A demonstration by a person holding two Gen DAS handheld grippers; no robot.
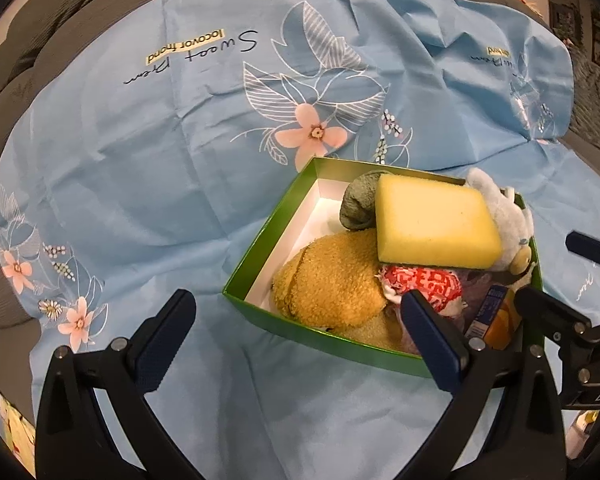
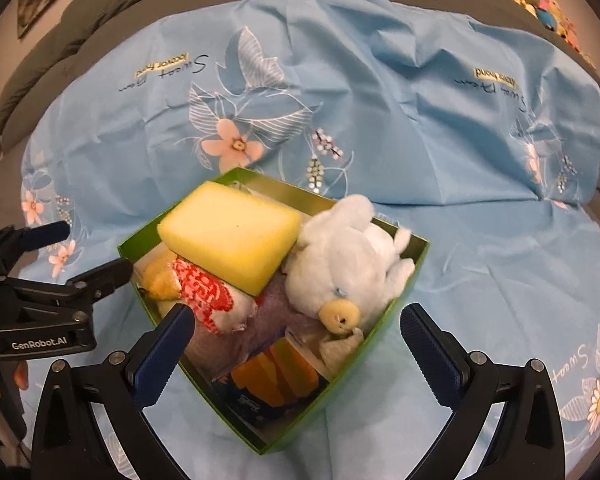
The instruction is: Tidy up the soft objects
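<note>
Seemingly every soft item sat packed in the green cardboard box [image 1: 260,264] at the lower right of the left wrist view, on a light blue flowered cloth [image 1: 140,184] over what looked like a grey sofa. A yellow foam sponge block [image 1: 436,224] lay on top, leaning on a tan fuzzy plush [image 1: 332,280], a grey-green rolled cloth [image 1: 358,204] and a red-and-white printed fabric pouch [image 1: 420,284]. The left gripper [image 1: 296,332] stood spread wide and empty, its right finger over the box's near wall. Printed script on the cloth was upside down; I could read only something like "Sweet".

From the right wrist view, the box [image 2: 300,428] filled the centre, with a pale blue plush duck [image 2: 348,264] beside the sponge [image 2: 232,240] and an orange-and-blue packet [image 2: 276,384] below. The right gripper [image 2: 296,340] was likewise released, holding nothing. The left gripper's body at the left edge read "GenRobot.AI".

By my judgement everything was light and squashy; the sponge would compress, so pinching its short sides suits, and the duck is best taken at the body.
</note>
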